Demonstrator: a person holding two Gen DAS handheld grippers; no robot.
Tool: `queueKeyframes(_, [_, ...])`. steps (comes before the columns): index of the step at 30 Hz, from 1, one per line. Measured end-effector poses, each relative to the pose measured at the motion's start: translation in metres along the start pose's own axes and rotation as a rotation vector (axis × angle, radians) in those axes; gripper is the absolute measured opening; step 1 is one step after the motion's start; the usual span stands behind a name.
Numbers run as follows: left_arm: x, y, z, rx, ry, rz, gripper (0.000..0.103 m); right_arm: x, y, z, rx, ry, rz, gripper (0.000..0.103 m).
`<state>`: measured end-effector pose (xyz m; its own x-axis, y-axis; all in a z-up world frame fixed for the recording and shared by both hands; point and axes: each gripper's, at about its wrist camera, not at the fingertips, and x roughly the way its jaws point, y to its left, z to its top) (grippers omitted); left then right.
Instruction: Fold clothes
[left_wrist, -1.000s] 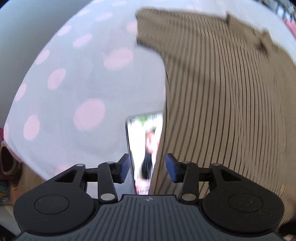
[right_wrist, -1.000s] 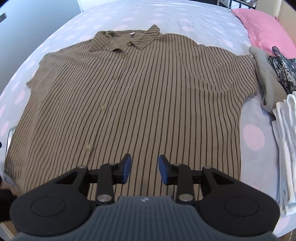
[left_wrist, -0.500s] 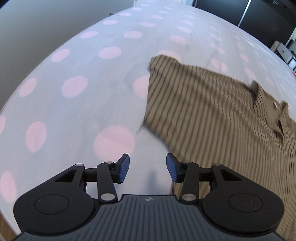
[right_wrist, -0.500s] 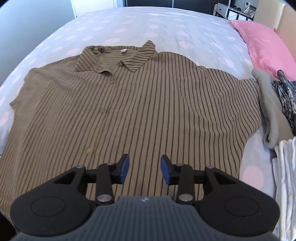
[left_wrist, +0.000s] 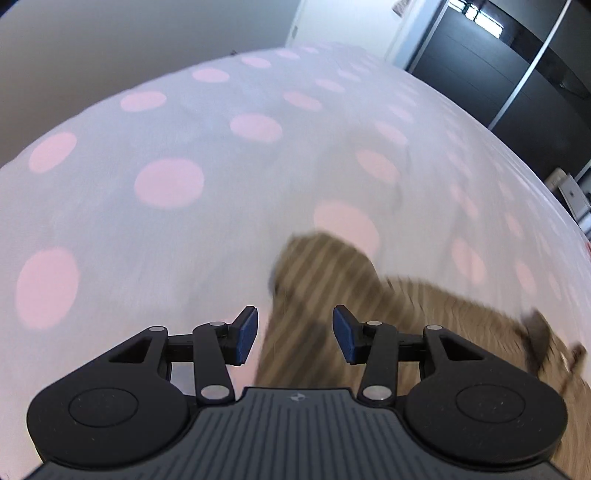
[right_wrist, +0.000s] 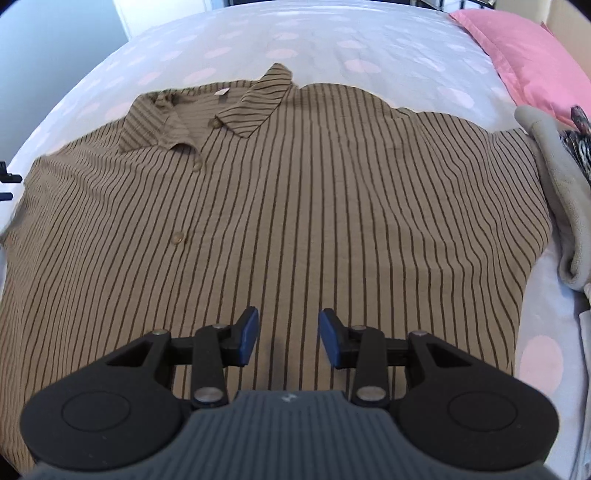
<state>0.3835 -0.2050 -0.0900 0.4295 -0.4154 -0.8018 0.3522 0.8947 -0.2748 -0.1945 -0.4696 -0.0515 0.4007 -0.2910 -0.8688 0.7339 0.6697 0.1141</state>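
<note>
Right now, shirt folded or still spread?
Spread. The shirt lies flat, front up, on the bed, collar, button row and both sleeves showing; no part is turned over.

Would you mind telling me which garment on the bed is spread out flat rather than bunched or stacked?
The brown striped shirt, lying open with collar up; the grey garment is bunched at its right edge, beside stacked white cloth.

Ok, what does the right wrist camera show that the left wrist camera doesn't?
Only the right wrist view shows the whole striped shirt spread flat, its collar, a pink pillow and a grey garment beside the shirt, with the open right gripper above the shirt's lower part. Only the left wrist view shows dark cupboard doors and the open left gripper over one blurred shirt corner. Both show the shirt and the spotted bedsheet.
</note>
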Motion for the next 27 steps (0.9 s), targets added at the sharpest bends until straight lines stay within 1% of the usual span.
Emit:
queueKeyframes(3, [0.02,0.0,0.008,-0.014,-0.012,0.01,0.043,0.004,-0.003,0.004,0.058,0.021,0.04,0.04])
queueKeyframes(4, [0.026,0.0,0.008,-0.009,-0.01,0.015,0.043,0.006,-0.002,0.005,0.061,0.027,0.054,0.04])
queueKeyframes(8, [0.035,-0.007,0.002,0.011,-0.071,0.004,0.041,0.01,-0.001,0.005,0.044,0.042,0.064,0.04])
queueKeyframes(9, [0.036,-0.011,0.001,0.016,-0.083,0.002,0.028,0.012,-0.002,0.004,0.047,0.05,0.062,0.04])
queueKeyframes(11, [0.036,-0.018,0.0,0.025,-0.081,-0.024,0.01,0.015,-0.006,0.004,0.068,0.071,0.061,0.04])
queueKeyframes(12, [0.034,-0.022,0.0,0.031,-0.085,-0.031,0.007,0.016,-0.008,0.003,0.08,0.08,0.064,0.04])
queueKeyframes(14, [0.022,-0.033,0.0,0.069,-0.121,-0.019,0.003,0.016,-0.01,0.003,0.1,0.094,0.073,0.04])
queueKeyframes(15, [0.014,-0.039,0.001,0.094,-0.138,-0.013,0.003,0.015,-0.011,0.002,0.107,0.099,0.079,0.04])
queueKeyframes(17, [-0.001,-0.055,0.002,0.158,-0.143,0.005,0.002,0.011,-0.011,0.002,0.113,0.101,0.092,0.04])
queueKeyframes(18, [-0.01,-0.065,0.003,0.195,-0.146,0.028,0.002,0.009,-0.01,0.002,0.114,0.098,0.098,0.04])
queueKeyframes(22, [-0.045,-0.116,-0.001,0.356,-0.157,0.075,0.002,0.0,-0.005,0.004,0.103,0.082,0.115,0.04])
queueKeyframes(24, [-0.056,-0.141,-0.005,0.397,-0.144,0.069,0.002,-0.005,0.0,0.005,0.07,0.069,0.097,0.04])
queueKeyframes(27, [-0.061,-0.179,-0.012,0.457,-0.12,0.048,0.002,-0.008,0.006,0.005,0.028,0.077,0.03,0.04])
